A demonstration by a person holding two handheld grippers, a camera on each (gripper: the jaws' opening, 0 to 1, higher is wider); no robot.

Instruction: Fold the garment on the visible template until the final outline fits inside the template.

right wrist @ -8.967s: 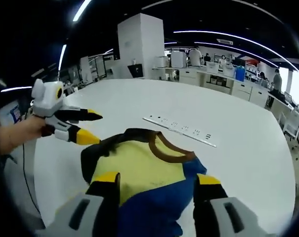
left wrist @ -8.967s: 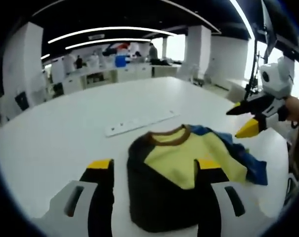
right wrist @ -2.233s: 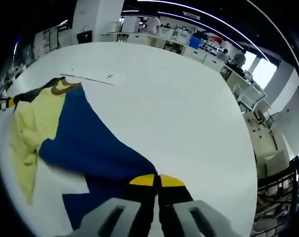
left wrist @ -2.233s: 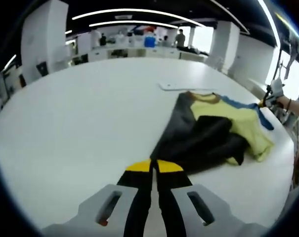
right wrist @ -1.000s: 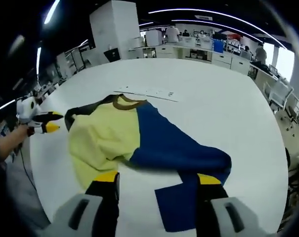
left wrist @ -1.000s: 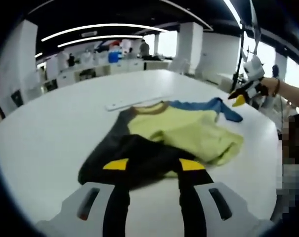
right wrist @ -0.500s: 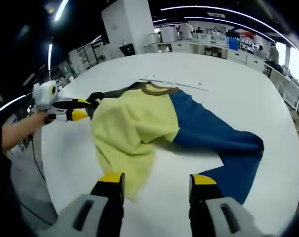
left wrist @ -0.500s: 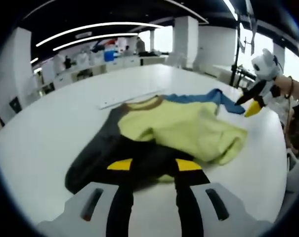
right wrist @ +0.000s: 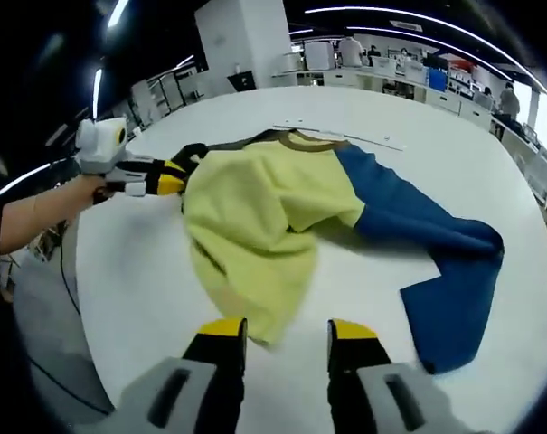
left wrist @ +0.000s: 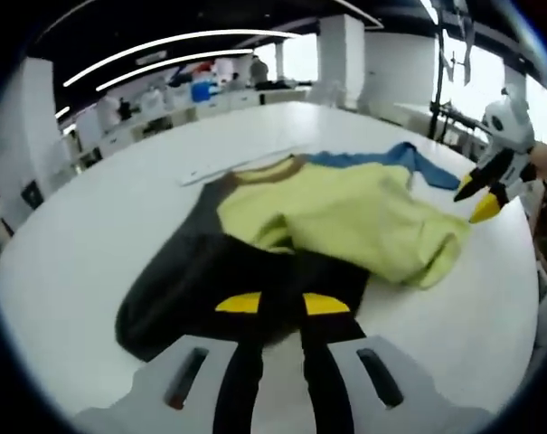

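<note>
One garment [left wrist: 327,217], two grippers [left wrist: 273,307] [right wrist: 287,333], one white table [left wrist: 101,226], one flat white strip [right wrist: 345,133]

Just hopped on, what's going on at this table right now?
A person is working a yellow, black and blue garment spread rumpled on a white table, one gripper in each hand. The left gripper hovers open over the black part. The right gripper is open at the yellow hem. No fold is finished yet.

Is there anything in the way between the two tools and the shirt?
Nothing visible. The left tool is over the shirt's black part, and the right tool is just short of the yellow hem, with only bare white table between.
</note>
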